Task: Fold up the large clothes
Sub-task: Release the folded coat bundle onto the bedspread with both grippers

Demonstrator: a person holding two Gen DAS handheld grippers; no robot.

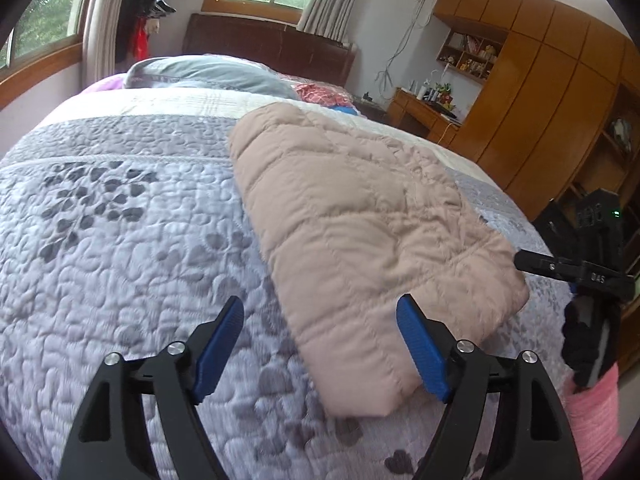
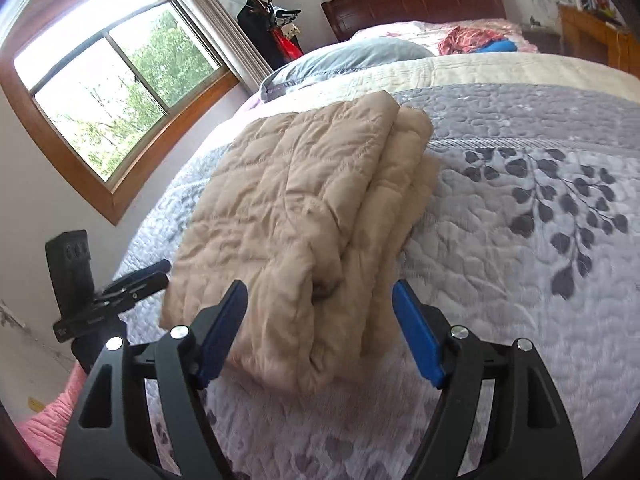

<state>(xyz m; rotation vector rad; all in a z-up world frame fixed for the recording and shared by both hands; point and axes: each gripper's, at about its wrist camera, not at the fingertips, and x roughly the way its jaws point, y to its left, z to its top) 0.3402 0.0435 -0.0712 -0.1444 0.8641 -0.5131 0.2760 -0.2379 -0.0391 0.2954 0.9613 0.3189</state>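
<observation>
A beige-pink quilted padded garment (image 1: 360, 232) lies folded into a long thick bundle on the grey patterned bedspread (image 1: 120, 240). My left gripper (image 1: 320, 340) is open and empty, hovering just short of the bundle's near end, its right pad near the edge. In the right wrist view the same garment (image 2: 288, 208) shows stacked folded layers. My right gripper (image 2: 320, 328) is open and empty, its jaws on either side of the near end without touching. The right gripper also shows at the right edge of the left wrist view (image 1: 560, 268), and the left gripper at the left of the right wrist view (image 2: 132, 284).
A grey pillow (image 1: 208, 76) and red and blue cloths (image 1: 328, 96) lie by the dark headboard (image 1: 272, 44). Wooden wardrobes (image 1: 552, 92) and a desk (image 1: 424, 112) stand right of the bed. A window (image 2: 112, 92) and coat rack (image 2: 268, 28) are on the other side.
</observation>
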